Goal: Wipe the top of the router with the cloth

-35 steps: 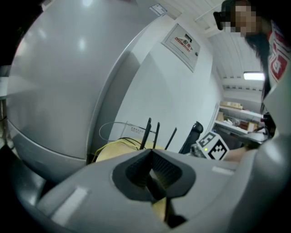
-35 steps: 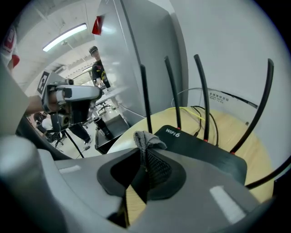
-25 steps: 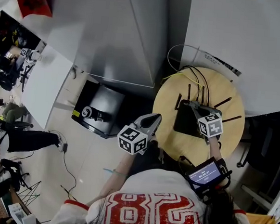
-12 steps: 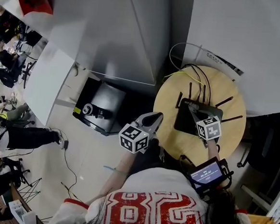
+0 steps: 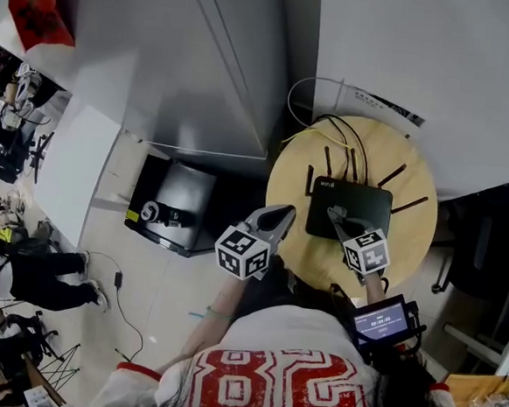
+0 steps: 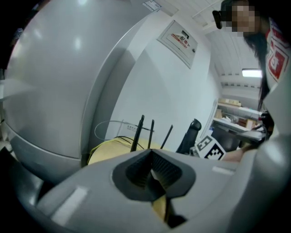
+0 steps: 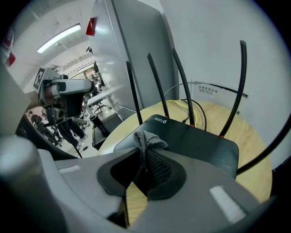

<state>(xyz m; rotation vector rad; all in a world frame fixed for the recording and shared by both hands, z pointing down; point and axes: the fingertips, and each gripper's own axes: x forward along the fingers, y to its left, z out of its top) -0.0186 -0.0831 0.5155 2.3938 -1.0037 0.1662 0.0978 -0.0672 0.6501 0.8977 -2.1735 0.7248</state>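
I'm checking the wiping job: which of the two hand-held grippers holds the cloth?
The right hand-held gripper: its jaws pinch the grey cloth over the router. The left hand-held gripper is shut on nothing.

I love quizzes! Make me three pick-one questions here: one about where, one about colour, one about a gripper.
1. Where does the router sit? A floor; B chair; C round wooden table.
2. What colour is the router? A black; B white; C red.
3. The right hand-held gripper is: A open, empty; B shut on the cloth; C holding a cable.
Answers: C, it lies on that table; A, its casing is black; B, grey cloth is pinched between its jaws.
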